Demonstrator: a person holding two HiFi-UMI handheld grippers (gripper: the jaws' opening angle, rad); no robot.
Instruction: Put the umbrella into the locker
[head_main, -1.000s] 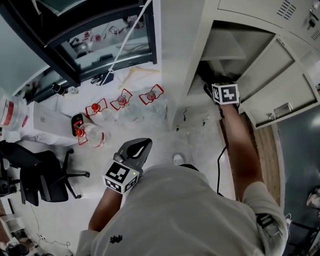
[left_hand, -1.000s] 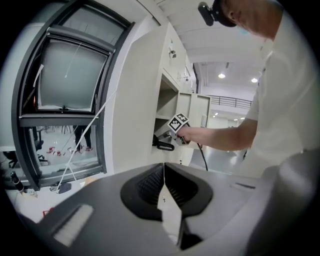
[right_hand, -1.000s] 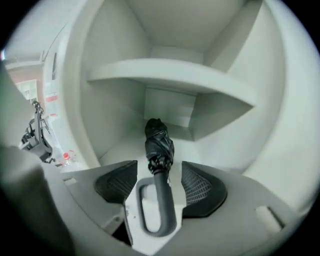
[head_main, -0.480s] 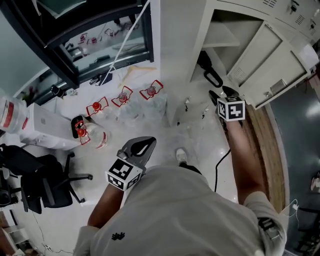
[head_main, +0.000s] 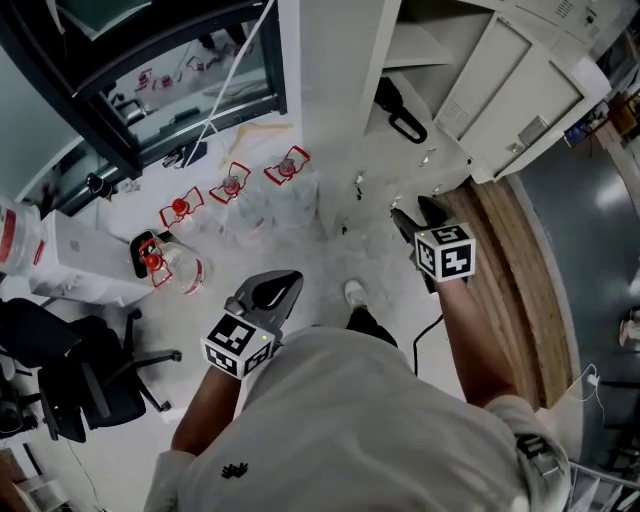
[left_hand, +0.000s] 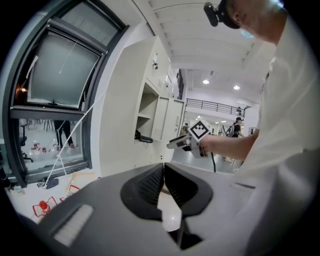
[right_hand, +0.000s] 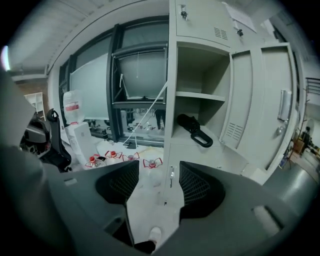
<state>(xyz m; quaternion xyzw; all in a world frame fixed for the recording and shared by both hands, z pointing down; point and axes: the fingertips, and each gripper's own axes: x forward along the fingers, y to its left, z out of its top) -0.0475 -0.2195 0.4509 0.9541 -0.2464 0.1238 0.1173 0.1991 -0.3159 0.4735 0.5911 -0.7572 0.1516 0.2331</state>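
1. The umbrella (right_hand: 192, 129), a black folded one with a loop handle, lies inside the locker (right_hand: 200, 70) on the floor of the open compartment under the shelf. Its handle points toward the front edge. The head view shows it in the same place (head_main: 398, 112), and no gripper touches it.
2. The right gripper (right_hand: 157, 185) holds nothing. Its jaws stand wide apart and are closing, and only floor and the locker front show between them. In the head view this gripper (head_main: 415, 215) hangs over the floor, well apart from the compartment.
3. The left gripper (left_hand: 162, 185) has its 2 jaws pressed together with nothing between them. In the head view it sits close to the person's body (head_main: 272, 295), far from the locker, and plays no part in the placing.
4. The locker door (head_main: 505, 85) stands swung open to the right of the compartment.
5. Judged from how things lie, the main step looks done: the umbrella rests in the locker and is free of both grippers.
6. Little seems left. The task sentence does not ask for the door to be shut, so that is at most an optional last step. The umbrella sits near the front edge, so a nudge deeper could matter if the door is to shut cleanly.
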